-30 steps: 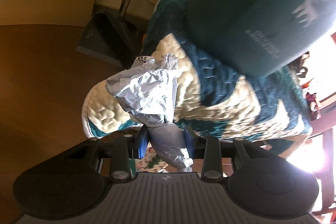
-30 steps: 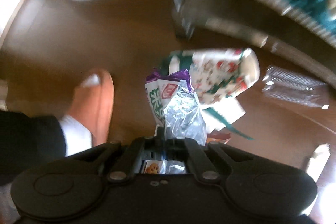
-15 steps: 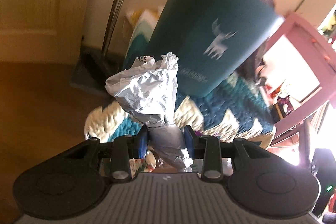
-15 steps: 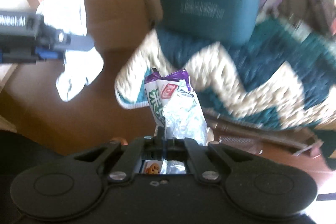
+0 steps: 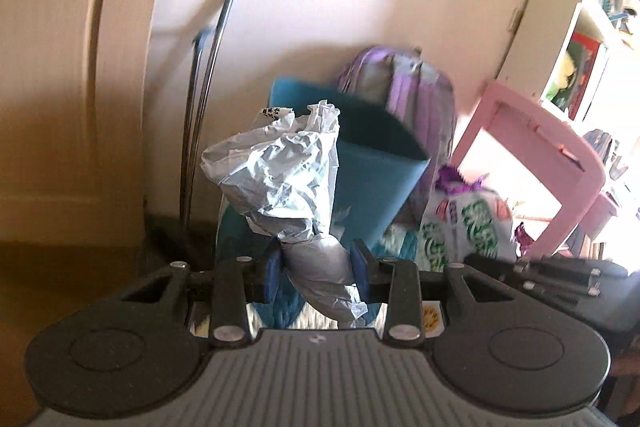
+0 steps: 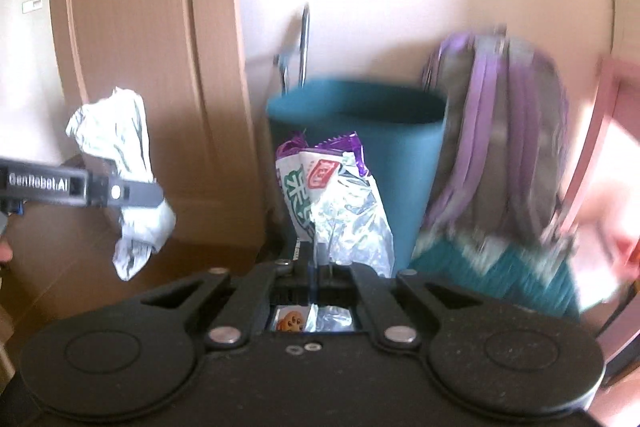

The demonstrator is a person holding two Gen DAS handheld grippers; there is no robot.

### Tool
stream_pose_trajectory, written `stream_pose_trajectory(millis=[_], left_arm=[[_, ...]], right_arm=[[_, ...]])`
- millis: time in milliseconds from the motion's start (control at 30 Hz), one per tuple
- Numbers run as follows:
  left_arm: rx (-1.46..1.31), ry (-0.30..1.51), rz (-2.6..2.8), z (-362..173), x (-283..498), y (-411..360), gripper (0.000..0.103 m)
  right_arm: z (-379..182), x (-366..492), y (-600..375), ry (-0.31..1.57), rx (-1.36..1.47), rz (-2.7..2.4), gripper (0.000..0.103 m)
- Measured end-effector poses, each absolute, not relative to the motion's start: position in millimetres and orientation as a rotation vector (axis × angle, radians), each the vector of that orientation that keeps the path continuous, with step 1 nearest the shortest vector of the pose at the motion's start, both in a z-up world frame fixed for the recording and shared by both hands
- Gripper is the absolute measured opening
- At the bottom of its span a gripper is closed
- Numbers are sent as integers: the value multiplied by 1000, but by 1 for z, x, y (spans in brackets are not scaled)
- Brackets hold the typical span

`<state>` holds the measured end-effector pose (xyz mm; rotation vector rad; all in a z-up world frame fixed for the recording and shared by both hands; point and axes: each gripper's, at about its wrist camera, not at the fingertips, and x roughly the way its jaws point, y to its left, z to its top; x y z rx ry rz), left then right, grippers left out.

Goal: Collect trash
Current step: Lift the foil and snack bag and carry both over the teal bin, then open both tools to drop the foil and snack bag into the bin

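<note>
My left gripper (image 5: 316, 263) is shut on a crumpled grey-white plastic bag (image 5: 280, 179), which sticks up in front of the teal trash bin (image 5: 376, 163). My right gripper (image 6: 316, 255) is shut on a purple, green and silver snack wrapper (image 6: 336, 203), held just before the same teal bin (image 6: 360, 131), whose open rim faces me. In the right wrist view the left gripper (image 6: 120, 193) with its bag (image 6: 120, 147) hangs at the left. In the left wrist view the snack wrapper (image 5: 468, 223) and the right gripper's fingers (image 5: 540, 273) show at the right.
A purple backpack (image 6: 504, 131) leans behind the bin on a teal and cream quilt (image 6: 500, 267). A metal broom handle (image 5: 204, 115) stands left of the bin by a wooden door (image 6: 140, 39). A pink chair frame (image 5: 532, 155) stands at the right.
Both grippers have risen from near the floor and quilt to the level of the bin's rim, each still holding its trash. The bin's open top has come into view.
</note>
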<state>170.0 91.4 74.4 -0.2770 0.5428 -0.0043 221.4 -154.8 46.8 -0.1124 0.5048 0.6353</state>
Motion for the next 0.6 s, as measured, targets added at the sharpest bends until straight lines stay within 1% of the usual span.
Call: stream_pose_trajectory(millis=[233, 367, 500, 600], left_arm=[[-217, 470, -21, 128, 213, 85, 35], [-216, 447, -32, 153, 255, 81, 35], [-188, 429, -36, 163, 293, 77, 35], [-177, 448, -38, 160, 325, 76, 36]], right_arm=[[116, 263, -152, 329, -133, 582, 0], [145, 294, -147, 256, -132, 551, 0], [153, 324, -134, 221, -131, 528, 0], [147, 343, -127, 222, -129, 515, 0]])
